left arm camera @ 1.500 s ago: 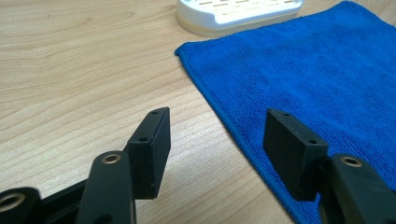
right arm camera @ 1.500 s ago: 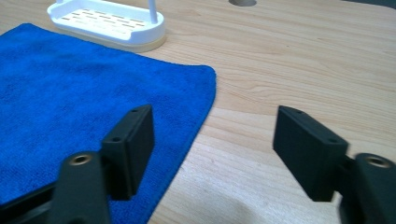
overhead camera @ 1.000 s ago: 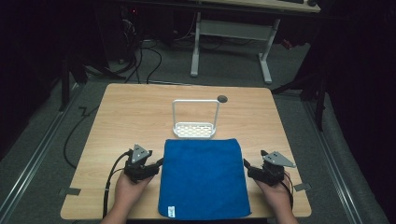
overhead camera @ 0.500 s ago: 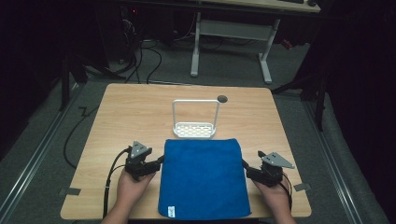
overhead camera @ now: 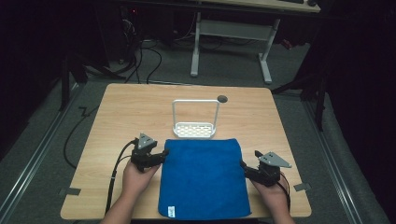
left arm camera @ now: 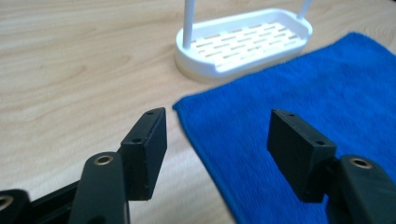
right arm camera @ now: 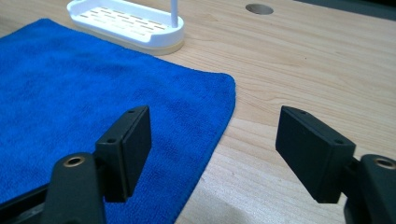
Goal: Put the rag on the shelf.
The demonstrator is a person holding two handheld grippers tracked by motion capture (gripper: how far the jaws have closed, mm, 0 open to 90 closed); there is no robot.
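High view: a blue cloth (overhead camera: 203,177) lies flat at the table's (overhead camera: 116,112) near edge, just below a white rack (overhead camera: 195,129); the left gripper (overhead camera: 161,154) sits at the cloth's left edge, the right gripper (overhead camera: 243,166) at its right edge. Left gripper view: jaws wide, having just closed a little, astride the cloth's (left arm camera: 303,116) edge near its far corner, pads off it; the rack (left arm camera: 243,44) beyond. Right gripper view: jaws wide, just closing slightly, straddling the cloth's (right arm camera: 93,93) right edge without pressing it.
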